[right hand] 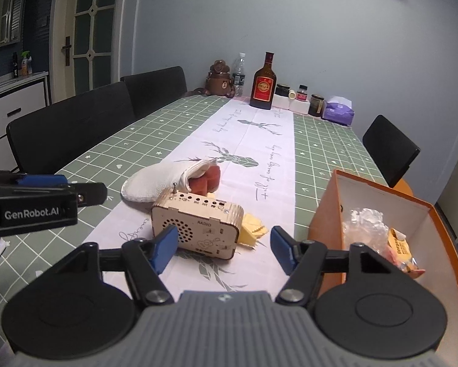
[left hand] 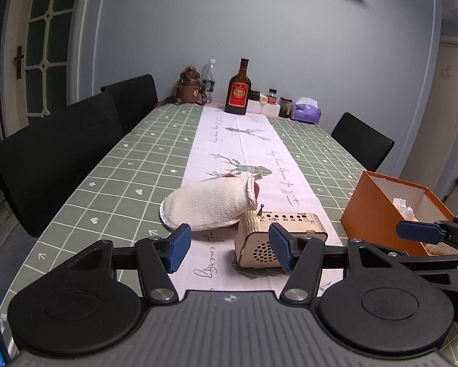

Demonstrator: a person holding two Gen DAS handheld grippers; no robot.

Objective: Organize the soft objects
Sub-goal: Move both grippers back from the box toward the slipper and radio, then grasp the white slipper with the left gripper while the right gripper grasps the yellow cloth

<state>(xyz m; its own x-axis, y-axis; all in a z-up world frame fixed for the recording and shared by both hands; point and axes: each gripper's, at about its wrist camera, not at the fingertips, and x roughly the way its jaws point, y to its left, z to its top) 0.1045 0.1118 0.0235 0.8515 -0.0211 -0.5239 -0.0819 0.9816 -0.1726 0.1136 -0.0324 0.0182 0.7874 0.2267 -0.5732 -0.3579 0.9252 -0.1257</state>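
My left gripper (left hand: 228, 246) hangs over the near end of the counter (left hand: 100, 189), which wears a green checked cloth with a white printed runner down its middle. Its blue fingers (left hand: 177, 248) stand well apart with nothing between them. My right gripper (right hand: 223, 250) is likewise partly spread and empty, its blue fingers (right hand: 164, 248) flanking open air.

Just ahead lies a cream terry-cloth mitt (left hand: 207, 203), flat on the runner, its open cuff turned to the right. From the right wrist view a reddish soft thing (right hand: 207, 178) pokes out of that cuff. The mitt touches the back of a small pale plywood radio box (right hand: 198, 224) with a speaker grille and a tiny toggle switch on top. A yellow cloth with a zigzag edge (right hand: 253, 232) lies tucked against the radio's right end.

To the right stands an open orange cardboard box (right hand: 326, 211) with a white inside, holding crinkled clear plastic (right hand: 366, 223) and a yellow packet (right hand: 400, 244). At the far end by the wall stand a brown glass bottle with a red label (left hand: 238, 91) and a brown bear-shaped container (left hand: 190, 87).
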